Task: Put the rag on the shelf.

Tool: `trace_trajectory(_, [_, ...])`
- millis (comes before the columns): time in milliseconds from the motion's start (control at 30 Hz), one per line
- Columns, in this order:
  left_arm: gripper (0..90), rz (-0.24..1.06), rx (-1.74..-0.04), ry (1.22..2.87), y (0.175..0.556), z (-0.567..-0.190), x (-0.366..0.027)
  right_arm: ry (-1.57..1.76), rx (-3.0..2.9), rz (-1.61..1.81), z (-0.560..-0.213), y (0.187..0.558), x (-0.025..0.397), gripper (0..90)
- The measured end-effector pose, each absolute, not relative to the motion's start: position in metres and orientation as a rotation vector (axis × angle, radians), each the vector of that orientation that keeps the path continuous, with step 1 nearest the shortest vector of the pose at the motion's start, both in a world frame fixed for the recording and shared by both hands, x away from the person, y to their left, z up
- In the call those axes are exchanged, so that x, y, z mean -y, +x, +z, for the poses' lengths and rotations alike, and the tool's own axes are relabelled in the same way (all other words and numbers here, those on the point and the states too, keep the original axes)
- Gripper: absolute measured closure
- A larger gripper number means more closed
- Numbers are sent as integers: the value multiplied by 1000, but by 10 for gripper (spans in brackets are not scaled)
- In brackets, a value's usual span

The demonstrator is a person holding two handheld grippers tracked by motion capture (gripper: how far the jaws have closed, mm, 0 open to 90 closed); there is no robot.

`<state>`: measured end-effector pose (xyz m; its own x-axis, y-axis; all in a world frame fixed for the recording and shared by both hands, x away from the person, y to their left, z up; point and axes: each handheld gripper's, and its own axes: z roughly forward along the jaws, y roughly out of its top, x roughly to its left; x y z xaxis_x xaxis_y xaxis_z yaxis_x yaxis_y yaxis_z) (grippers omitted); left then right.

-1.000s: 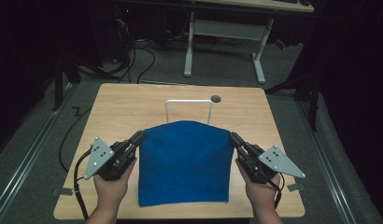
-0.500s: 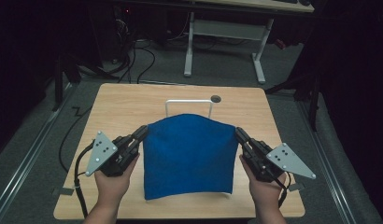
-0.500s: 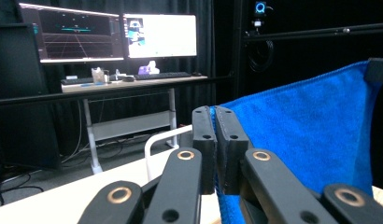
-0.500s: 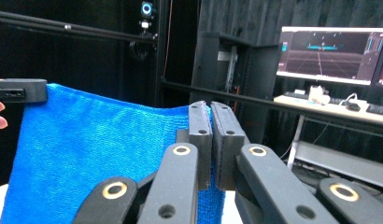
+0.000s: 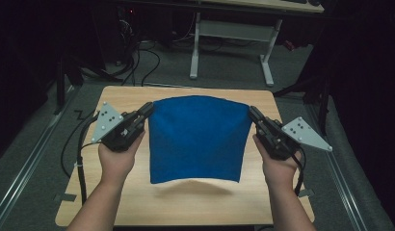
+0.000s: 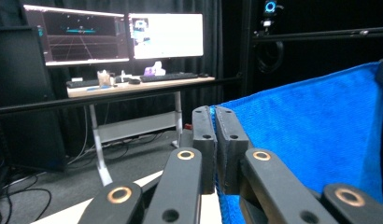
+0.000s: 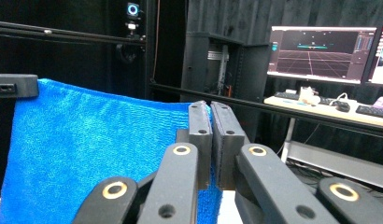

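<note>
Both my grippers are clamped on the blue cloth [image 5: 195, 137]. Left gripper [image 5: 146, 109] pinches its top left corner, right gripper [image 5: 253, 113] its top right corner. The cloth is stretched between the two and hangs down from them, top edge slightly bowed upward, bottom edge clear of the tabletop [image 5: 186, 202] with a shadow under it.

Left gripper view: my pads [image 6: 204, 135] are pressed together with the cloth edge caught between them; the cloth runs off to the right of the gripper [image 6: 215, 122] toward the other one.

Right gripper view: same thing mirrored, jaws closed with only the fabric's thickness between them, cloth spreading left of the gripper [image 7: 211, 116] to the far gripper's tip [image 7: 14, 86] at its other corner.

Both hands sit low and toward me, left hand [image 5: 116, 161] and right hand [image 5: 277, 166] outside the cloth's side edges. Beyond the grippers: a desk with monitors [image 6: 119, 35] and keyboards.
</note>
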<state>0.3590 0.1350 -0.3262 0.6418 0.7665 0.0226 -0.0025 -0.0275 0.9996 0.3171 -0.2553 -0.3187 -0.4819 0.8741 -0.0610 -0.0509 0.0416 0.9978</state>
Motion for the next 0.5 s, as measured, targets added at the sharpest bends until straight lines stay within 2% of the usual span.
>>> trace_trajectory(500, [879, 820, -739, 1552, 419, -319, -129, 919, -1546, 1466, -310, 371, 254, 885])
